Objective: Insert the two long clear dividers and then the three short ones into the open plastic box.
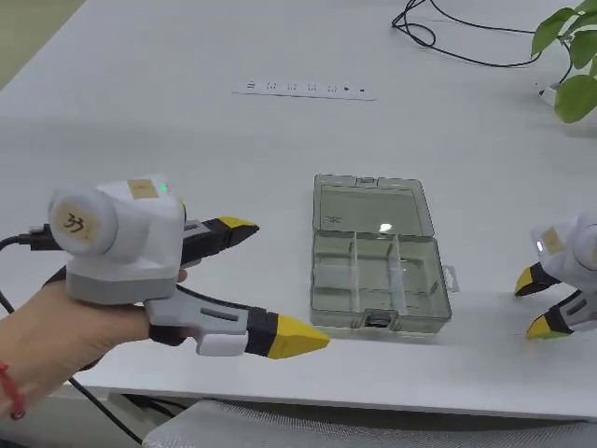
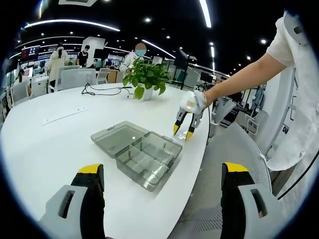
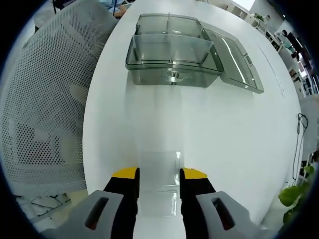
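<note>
Your left gripper bore a label reading "33", its jaws wide and empty. The box lay open mid-table, long axis left to right, lid away from you. Two dividers inside ran front to back. Your right gripper stood narrow about a clear piece; I couldn't tell whether it gripped.

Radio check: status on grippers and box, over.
Left gripper open, empty. Right gripper open, straddling a clear divider on the table. Plastic box open, two dividers in. Path clear.
</note>
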Motion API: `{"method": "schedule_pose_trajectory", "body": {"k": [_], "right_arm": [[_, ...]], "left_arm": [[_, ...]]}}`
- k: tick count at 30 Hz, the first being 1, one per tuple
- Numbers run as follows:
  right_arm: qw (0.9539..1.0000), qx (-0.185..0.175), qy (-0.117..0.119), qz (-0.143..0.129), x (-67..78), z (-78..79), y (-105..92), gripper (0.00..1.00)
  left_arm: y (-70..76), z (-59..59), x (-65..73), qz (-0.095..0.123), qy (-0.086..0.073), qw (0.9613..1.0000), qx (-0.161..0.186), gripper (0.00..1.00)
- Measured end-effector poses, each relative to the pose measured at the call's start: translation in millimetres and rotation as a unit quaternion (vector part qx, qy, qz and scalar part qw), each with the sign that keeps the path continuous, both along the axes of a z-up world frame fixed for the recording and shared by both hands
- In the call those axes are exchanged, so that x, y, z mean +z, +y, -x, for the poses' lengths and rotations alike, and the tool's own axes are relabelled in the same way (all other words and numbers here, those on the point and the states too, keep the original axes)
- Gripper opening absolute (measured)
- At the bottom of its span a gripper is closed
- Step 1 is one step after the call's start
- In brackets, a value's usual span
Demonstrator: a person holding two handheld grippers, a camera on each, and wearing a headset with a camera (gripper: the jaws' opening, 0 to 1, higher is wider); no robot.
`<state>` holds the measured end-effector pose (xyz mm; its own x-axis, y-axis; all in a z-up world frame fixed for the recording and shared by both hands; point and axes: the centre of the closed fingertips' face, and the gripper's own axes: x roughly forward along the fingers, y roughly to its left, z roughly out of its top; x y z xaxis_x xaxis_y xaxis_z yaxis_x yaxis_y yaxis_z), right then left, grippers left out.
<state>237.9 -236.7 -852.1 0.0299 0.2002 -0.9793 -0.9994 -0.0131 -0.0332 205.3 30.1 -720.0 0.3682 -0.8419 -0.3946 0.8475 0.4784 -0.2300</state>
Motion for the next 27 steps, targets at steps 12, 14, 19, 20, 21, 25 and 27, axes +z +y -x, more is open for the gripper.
{"method": "schedule_pose_trajectory", "body": {"k": [12, 14, 19, 20, 21, 25, 27], "right_arm": [[0.9976, -0.015, -0.051, -0.044, 51.5, -1.4, 25.4, 0.33], [0.9963, -0.015, -0.061, -0.059, 65.3, 0.5, 37.9, 0.33], [0.9929, 0.001, -0.083, -0.085, 96.5, 8.2, 69.9, 0.33], [0.9922, 0.002, -0.084, -0.092, 100.7, 9.7, 75.5, 0.33], [0.9917, 0.003, -0.085, -0.096, 106.1, 12.6, 82.2, 0.33], [0.9895, 0.012, -0.099, -0.105, 120.8, 16.8, 100.5, 0.33], [0.9879, 0.017, -0.104, -0.113, 124.9, 14.3, 107.2, 0.33]], "left_arm": [[-10.5, -5.8, 16.6, 0.024, 0.005, 0.9997, 0.008, 1.0], [-16.2, -8.0, 22.0, 0.038, 0.011, 0.9991, 0.012, 1.0], [-28.2, -12.4, 30.4, 0.061, 0.027, 0.9975, 0.021, 0.96], [-32.8, -12.5, 34.7, 0.076, 0.033, 0.9963, 0.022, 0.96], [-36.5, -11.6, 37.8, 0.087, 0.041, 0.9952, 0.022, 0.96], [-50.8, -10.1, 42.1, 0.11, 0.075, 0.9907, 0.028, 0.9], [-60.3, -5.8, 45.5, 0.128, 0.092, 0.9873, 0.02, 0.89]]}}
